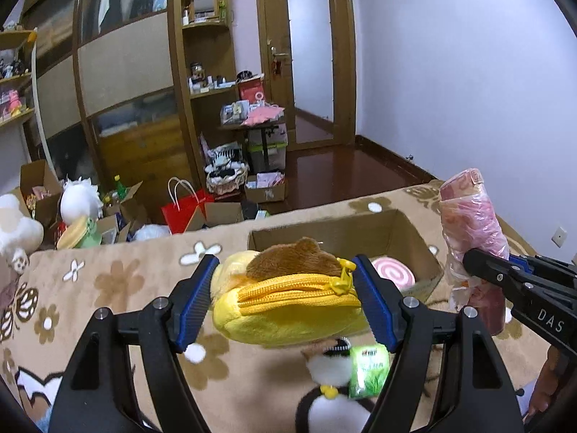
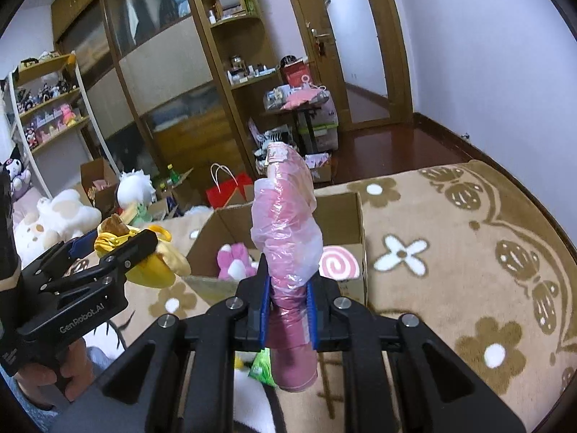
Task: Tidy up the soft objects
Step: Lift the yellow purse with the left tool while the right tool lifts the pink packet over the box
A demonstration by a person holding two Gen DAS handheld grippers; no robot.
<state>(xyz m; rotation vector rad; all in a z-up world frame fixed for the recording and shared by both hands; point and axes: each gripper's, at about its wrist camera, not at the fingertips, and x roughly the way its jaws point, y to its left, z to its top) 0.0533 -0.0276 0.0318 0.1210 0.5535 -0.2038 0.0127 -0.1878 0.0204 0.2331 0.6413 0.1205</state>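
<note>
To the left of the cardboard box (image 1: 414,238), our left gripper (image 1: 285,299) pinches a yellow plush pouch (image 1: 288,310) between its blue pads, lifted above the floral blanket (image 1: 119,288). Below it lie a penguin plush (image 1: 331,407) and a green packet (image 1: 368,371). Inside the box we see a pink swirl cushion (image 2: 340,261) and a pink-and-white plush (image 2: 234,259). Right of the box's near edge, our right gripper (image 2: 288,310) clamps a pink plastic-wrapped roll (image 2: 288,231) upright.
</note>
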